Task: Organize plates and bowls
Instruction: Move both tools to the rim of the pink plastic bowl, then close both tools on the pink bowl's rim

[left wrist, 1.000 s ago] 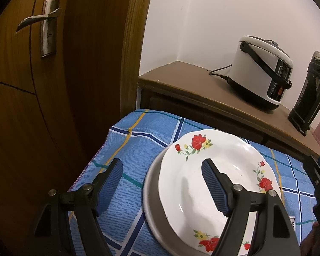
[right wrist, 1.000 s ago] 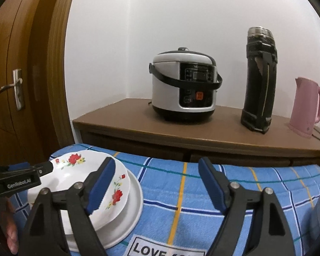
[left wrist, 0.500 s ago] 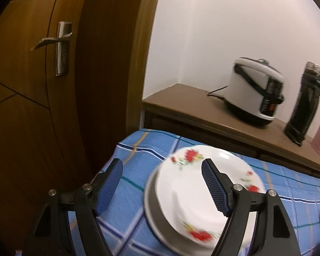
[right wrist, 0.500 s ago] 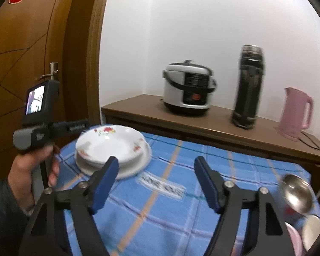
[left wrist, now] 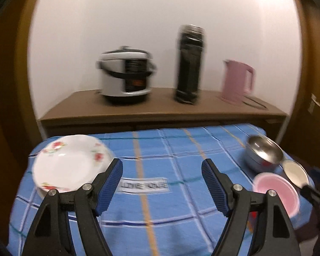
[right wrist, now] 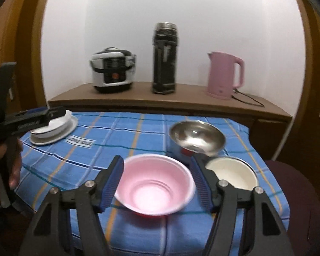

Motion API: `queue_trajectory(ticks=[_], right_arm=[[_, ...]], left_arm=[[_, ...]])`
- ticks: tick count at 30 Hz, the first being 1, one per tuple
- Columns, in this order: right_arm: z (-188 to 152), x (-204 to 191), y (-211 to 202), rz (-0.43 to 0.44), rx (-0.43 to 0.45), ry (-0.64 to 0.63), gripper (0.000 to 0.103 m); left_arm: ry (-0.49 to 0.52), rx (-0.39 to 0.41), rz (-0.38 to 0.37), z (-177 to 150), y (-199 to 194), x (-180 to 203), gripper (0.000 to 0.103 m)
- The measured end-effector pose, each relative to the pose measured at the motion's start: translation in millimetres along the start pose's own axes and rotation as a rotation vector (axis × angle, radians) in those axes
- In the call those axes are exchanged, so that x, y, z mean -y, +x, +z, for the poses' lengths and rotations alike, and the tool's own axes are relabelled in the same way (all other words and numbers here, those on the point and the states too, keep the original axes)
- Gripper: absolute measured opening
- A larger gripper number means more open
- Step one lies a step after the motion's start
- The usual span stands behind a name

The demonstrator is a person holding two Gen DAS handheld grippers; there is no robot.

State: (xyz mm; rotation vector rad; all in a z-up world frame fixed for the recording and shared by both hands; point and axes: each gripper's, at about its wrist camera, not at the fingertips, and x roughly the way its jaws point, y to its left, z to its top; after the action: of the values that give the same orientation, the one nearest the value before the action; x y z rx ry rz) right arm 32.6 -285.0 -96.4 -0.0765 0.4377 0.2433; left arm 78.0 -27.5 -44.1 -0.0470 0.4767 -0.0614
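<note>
Both cameras have swung away from the door side of the table, so the plates have slid off to the left and a cluster of bowls has come into sight.

From the left wrist, the left gripper point(left wrist: 162, 184) stands wide and empty over bare blue checked cloth point(left wrist: 160, 149). Just outside its left finger sits the flowered plate point(left wrist: 71, 163), nested on a plainer plate beneath; that stack looks finished. Well off past its right finger are the steel bowl point(left wrist: 263, 154), the pink bowl point(left wrist: 276, 194) and a cream bowl point(left wrist: 296, 171).

From the right wrist, the right gripper point(right wrist: 157, 183) has just been closing, and the pink bowl point(right wrist: 154, 184) lies between its fingers, though the pads seem just short of the rim. Beyond its right finger the steel bowl point(right wrist: 197, 137) sits tilted and the cream bowl point(right wrist: 232, 173) lies close by. By my judgement the bowls remain to be stacked, starting with the pink one.
</note>
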Motion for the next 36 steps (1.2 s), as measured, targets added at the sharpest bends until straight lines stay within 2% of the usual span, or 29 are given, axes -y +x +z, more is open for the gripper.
queue_trajectory(ticks=[7, 10, 15, 17, 20, 22, 25, 27, 29, 31, 36], right_arm=[[-11, 8, 1, -0.019, -0.024, -0.004, 0.065], [-17, 13, 8, -0.011, -0.054, 0.012, 0.058], [-24, 23, 15, 0.001, -0.093, 0.037, 0.043], [-26, 26, 18, 0.004, -0.101, 0.051, 0.042], [-27, 30, 23, 0.012, -0.114, 0.061, 0.037], [-28, 32, 26, 0.016, -0.128, 0.066, 0.034], [-29, 35, 29, 0.025, -0.135, 0.073, 0.029], [-30, 36, 31, 0.032, -0.139, 0.075, 0.027], [-30, 37, 33, 0.037, -0.143, 0.078, 0.023], [-30, 36, 34, 0.041, -0.145, 0.076, 0.018], [-30, 36, 33, 0.043, -0.132, 0.075, 0.016]], left_arm=[[0.019, -0.086, -0.089, -14, 11, 34, 0.078], [0.014, -0.115, -0.112, -20, 10, 46, 0.078], [0.024, -0.148, -0.210, -24, 8, 69, 0.078], [0.033, -0.173, -0.252, -26, 11, 79, 0.078], [0.063, -0.184, -0.272, -29, 12, 91, 0.077], [0.075, -0.191, -0.295, -31, 14, 96, 0.061], [0.091, -0.208, -0.308, -32, 20, 103, 0.050], [0.092, -0.230, -0.319, -34, 26, 107, 0.045], [0.083, -0.249, -0.335, -36, 30, 108, 0.044], [0.084, -0.260, -0.340, -37, 32, 110, 0.032], [0.089, -0.263, -0.335, -37, 32, 114, 0.029]])
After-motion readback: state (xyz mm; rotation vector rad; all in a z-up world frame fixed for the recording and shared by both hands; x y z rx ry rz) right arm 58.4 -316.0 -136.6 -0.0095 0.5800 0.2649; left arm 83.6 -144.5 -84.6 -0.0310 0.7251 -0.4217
